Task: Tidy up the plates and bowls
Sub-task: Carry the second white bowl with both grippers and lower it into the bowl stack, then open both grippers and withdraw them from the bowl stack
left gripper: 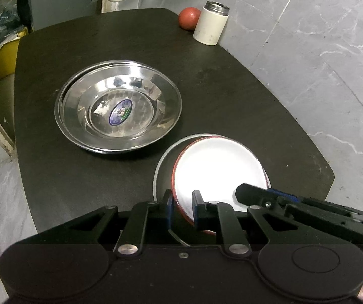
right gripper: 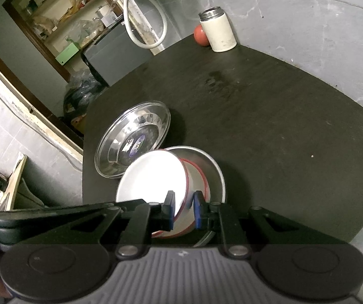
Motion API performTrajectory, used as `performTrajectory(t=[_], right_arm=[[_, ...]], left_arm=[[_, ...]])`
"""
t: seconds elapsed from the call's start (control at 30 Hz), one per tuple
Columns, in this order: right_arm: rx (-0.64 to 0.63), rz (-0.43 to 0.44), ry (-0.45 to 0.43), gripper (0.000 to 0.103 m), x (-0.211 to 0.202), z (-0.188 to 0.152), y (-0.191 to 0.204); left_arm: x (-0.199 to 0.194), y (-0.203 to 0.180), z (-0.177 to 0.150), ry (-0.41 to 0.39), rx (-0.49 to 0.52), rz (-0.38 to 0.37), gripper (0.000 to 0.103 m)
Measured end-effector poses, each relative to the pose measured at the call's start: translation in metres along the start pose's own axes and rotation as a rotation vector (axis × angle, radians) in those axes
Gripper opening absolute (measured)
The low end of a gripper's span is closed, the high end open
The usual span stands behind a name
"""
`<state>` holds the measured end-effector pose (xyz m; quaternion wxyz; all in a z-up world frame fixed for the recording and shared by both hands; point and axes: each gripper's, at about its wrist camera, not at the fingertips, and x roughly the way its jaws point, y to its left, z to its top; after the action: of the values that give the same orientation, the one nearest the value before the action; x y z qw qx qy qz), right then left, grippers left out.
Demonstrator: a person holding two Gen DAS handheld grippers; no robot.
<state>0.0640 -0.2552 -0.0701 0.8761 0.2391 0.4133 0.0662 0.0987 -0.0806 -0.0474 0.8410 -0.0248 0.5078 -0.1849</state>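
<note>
Both grippers clamp the same white bowl [left gripper: 219, 174], red-rimmed. Left gripper [left gripper: 183, 209]: jaws narrowed on the near rim, one blue pad outside the wall, one inside. Right gripper [right gripper: 184, 209]: same pinch on the rim at its side, pads either side of the wall.

The bowl sits at the near edge of the dark table [left gripper: 232, 88], inside or just over a shallow steel plate [left gripper: 159, 169]; cannot tell if it touches. The bowl is tilted, mouth facing up and toward the table's left side; round, so no long axis.

The stacked steel plates [left gripper: 118, 109] lie flat, mouths up, just beyond on the left. A white flask [left gripper: 210, 22] stands upright at the far edge, with a red ball [left gripper: 187, 18] beside it.
</note>
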Motion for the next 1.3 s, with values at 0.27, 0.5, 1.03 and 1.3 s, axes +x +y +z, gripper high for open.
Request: performTrajectory(t=[0.27, 0.5, 1.03, 1.3], right_arm=[[-0.009, -0.001, -0.007, 0.022, -0.003, 0.001, -0.002], [-0.012, -0.007, 0.000, 0.025, -0.004, 0.002, -0.005], [-0.034, -0.010, -0.098, 0.045, -0.029, -0.004, -0.009], [-0.051, -0.026, -0.135, 0.078, -0.042, 0.007, -0.012]], left_arm=[[0.001, 0.000, 0.000, -0.003, -0.006, 0.007, 0.016], [0.000, 0.002, -0.002, -0.005, -0.020, 0.000, 0.018], [-0.030, 0.014, -0.006, -0.089, -0.076, -0.013, 0.051], [-0.046, 0.028, -0.009, -0.139, -0.123, 0.011, 0.090]])
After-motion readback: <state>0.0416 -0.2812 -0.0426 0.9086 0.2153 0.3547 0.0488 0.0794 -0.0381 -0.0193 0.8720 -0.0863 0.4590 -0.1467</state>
